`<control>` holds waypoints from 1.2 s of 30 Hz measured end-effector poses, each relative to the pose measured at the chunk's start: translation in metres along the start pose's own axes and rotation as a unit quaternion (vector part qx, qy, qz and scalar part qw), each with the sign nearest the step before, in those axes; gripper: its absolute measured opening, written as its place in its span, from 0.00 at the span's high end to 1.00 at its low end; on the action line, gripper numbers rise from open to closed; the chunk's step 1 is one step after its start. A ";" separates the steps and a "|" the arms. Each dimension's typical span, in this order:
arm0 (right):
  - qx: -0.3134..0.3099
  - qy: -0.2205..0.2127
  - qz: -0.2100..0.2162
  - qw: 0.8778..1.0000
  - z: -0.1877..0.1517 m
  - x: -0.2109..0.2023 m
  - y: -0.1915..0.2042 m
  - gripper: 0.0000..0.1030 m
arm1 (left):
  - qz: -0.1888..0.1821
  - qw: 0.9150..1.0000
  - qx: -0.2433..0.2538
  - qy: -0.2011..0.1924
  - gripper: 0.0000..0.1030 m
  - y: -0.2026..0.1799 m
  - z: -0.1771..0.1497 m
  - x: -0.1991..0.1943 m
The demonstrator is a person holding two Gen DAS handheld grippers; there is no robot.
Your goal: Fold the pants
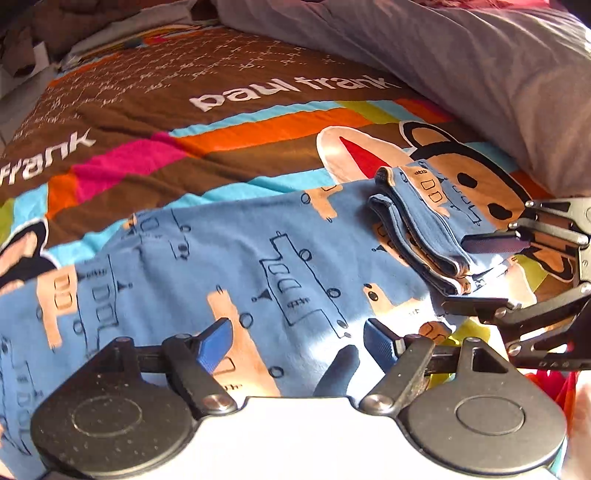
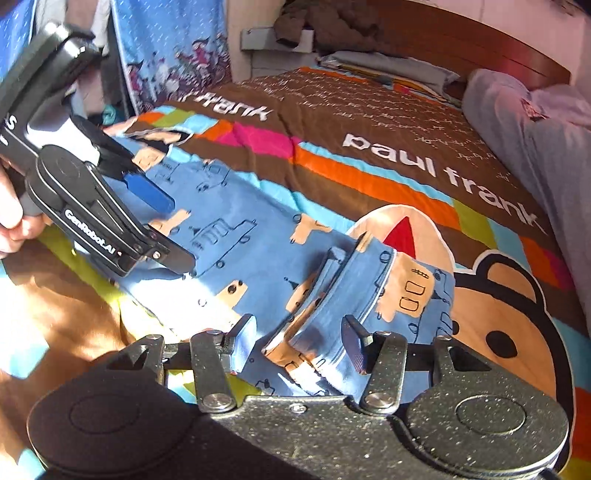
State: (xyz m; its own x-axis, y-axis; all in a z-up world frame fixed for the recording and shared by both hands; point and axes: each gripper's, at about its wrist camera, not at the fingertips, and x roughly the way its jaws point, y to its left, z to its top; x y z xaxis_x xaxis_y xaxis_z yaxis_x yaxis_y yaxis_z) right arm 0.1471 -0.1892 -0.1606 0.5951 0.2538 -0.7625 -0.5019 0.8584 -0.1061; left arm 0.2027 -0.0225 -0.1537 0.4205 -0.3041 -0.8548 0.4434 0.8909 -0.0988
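Blue pants printed with trains lie flat across a striped bedspread. Their leg ends are folded back on top and lie in a small stack. My left gripper hovers open just above the wide part of the pants, with nothing between its blue pads. In the right wrist view the left gripper sits at the upper left, held by a hand. My right gripper is open, and the folded leg ends lie loose between its fingers. The right gripper also shows at the right edge of the left wrist view.
A grey duvet is bunched along the far side of the bed. A wooden headboard and a heap of clothes stand at the bed's end. A blue patterned cloth hangs beside the bed.
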 end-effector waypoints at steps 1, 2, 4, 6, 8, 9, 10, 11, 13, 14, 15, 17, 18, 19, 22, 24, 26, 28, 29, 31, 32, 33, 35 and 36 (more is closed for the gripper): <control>-0.013 0.006 -0.005 1.000 -0.001 0.002 0.004 0.47 | -0.006 1.000 -0.005 -0.002 0.20 0.000 -0.003 0.000; -0.022 0.011 -0.011 1.000 -0.002 0.004 0.006 0.47 | -0.009 1.000 -0.006 -0.004 0.20 -0.001 -0.005 0.000; -0.029 0.015 -0.012 0.999 -0.005 0.007 0.006 0.54 | -0.016 1.000 0.001 -0.005 0.21 -0.005 -0.005 0.003; -0.020 0.007 -0.014 1.000 -0.004 0.006 0.001 0.66 | -0.009 1.000 0.024 -0.002 0.22 -0.010 -0.005 0.008; -0.010 0.007 -0.014 1.000 -0.002 0.008 -0.003 0.77 | 0.003 0.999 0.043 0.003 0.38 -0.011 -0.007 0.014; -0.007 0.011 -0.015 1.000 -0.002 0.010 -0.004 0.79 | 0.000 0.999 0.045 0.002 0.45 -0.010 -0.009 0.014; 0.002 0.011 -0.011 1.000 -0.001 0.011 -0.006 0.83 | -0.009 0.999 0.046 0.001 0.51 -0.009 -0.010 0.014; 0.011 0.007 -0.007 1.000 0.000 0.010 -0.007 0.84 | -0.012 0.999 0.046 0.001 0.52 -0.007 -0.010 0.013; 0.024 -0.001 -0.003 1.000 0.002 0.007 -0.009 0.87 | -0.016 0.999 0.043 0.000 0.56 -0.002 -0.010 0.010; 0.030 -0.007 0.001 1.000 0.004 0.004 -0.010 0.87 | -0.019 0.999 0.040 0.000 0.56 0.000 -0.011 0.010; 0.036 -0.013 0.005 0.999 0.006 0.000 -0.010 0.88 | -0.023 0.999 0.033 -0.001 0.56 0.002 -0.012 0.009; 0.044 -0.025 0.014 0.999 0.013 -0.006 -0.008 0.88 | -0.029 0.999 0.020 -0.004 0.56 0.007 -0.014 0.009; 0.045 -0.030 0.020 0.998 0.018 -0.010 -0.007 0.88 | -0.033 0.999 0.014 -0.006 0.55 0.010 -0.014 0.009; 0.045 -0.035 0.025 0.998 0.022 -0.013 -0.005 0.88 | -0.034 0.999 0.012 -0.007 0.55 0.011 -0.014 0.008; 0.041 -0.043 0.045 0.997 0.032 -0.019 0.004 0.88 | -0.035 0.999 0.011 -0.010 0.55 0.013 -0.015 0.007; 0.036 -0.045 0.057 0.997 0.036 -0.020 0.009 0.88 | -0.035 0.999 0.013 -0.009 0.55 0.015 -0.015 0.006; 0.045 -0.048 0.071 0.995 0.038 -0.020 0.012 0.88 | -0.032 0.999 0.015 -0.007 0.53 0.017 -0.015 0.004; 0.058 -0.050 0.081 0.994 0.039 -0.018 0.013 0.88 | -0.025 0.999 0.020 -0.003 0.48 0.019 -0.015 0.001; 0.067 -0.050 0.087 0.993 0.040 -0.016 0.013 0.88 | -0.019 1.000 0.023 -0.001 0.46 0.020 -0.015 -0.001; 0.092 -0.047 0.101 0.989 0.038 -0.011 0.013 0.88 | -0.004 1.000 0.031 0.004 0.40 0.024 -0.016 -0.005; 0.102 -0.045 0.110 0.988 0.037 -0.008 0.013 0.88 | 0.000 0.999 0.033 0.007 0.39 0.026 -0.017 -0.006; 0.105 -0.042 0.114 0.987 0.037 -0.004 0.014 0.88 | 0.005 0.999 0.033 0.012 0.37 0.028 -0.019 -0.006; 0.107 -0.023 0.126 0.986 0.033 0.007 0.018 0.86 | 0.008 0.999 0.030 0.017 0.35 0.032 -0.022 -0.006; 0.117 -0.007 0.135 0.984 0.030 0.013 0.019 0.81 | 0.006 1.000 0.026 0.017 0.35 0.034 -0.023 -0.006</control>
State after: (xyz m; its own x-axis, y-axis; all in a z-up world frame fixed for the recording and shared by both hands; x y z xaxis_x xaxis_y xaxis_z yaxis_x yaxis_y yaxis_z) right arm 0.1647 -0.1561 -0.1536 0.4699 0.4916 -0.7331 -0.4864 0.8373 0.2497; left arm 0.1971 0.0171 -0.1640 0.3988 -0.2815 -0.8728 0.4790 0.8755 -0.0636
